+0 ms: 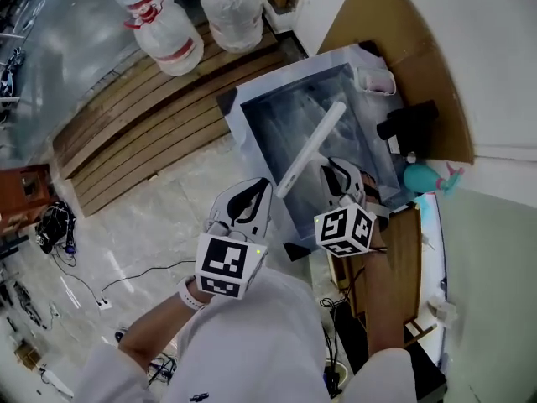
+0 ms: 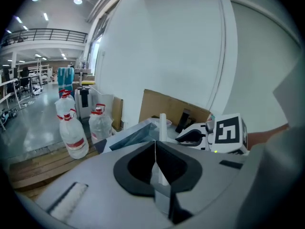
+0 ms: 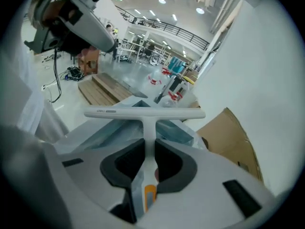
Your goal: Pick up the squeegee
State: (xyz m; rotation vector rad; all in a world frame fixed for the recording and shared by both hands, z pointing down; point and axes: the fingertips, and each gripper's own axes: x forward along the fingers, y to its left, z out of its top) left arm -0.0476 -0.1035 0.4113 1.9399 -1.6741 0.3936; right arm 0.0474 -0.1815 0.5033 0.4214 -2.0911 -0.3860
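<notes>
The white T-shaped squeegee (image 1: 315, 145) hangs over a shiny open box (image 1: 252, 116). My right gripper (image 1: 331, 170) is shut on its handle. In the right gripper view the handle (image 3: 148, 142) runs between the dark pads, with the long blade (image 3: 143, 112) lying crosswise ahead of my right gripper (image 3: 148, 149). My left gripper (image 1: 264, 187) sits at the blade's near end. The left gripper view shows that white blade (image 2: 162, 123) end-on, standing upright between the closed jaws of my left gripper (image 2: 156, 147). The right gripper's marker cube (image 2: 228, 132) is just beyond.
Two large water bottles (image 1: 168, 32) (image 1: 231, 7) stand on wooden planks (image 1: 134, 124) at the back left. Cardboard (image 1: 403, 65) leans on the white wall at the right. A black object (image 1: 407, 124) and a teal bottle (image 1: 424, 177) sit by the box. Cables (image 1: 67, 225) lie on the floor.
</notes>
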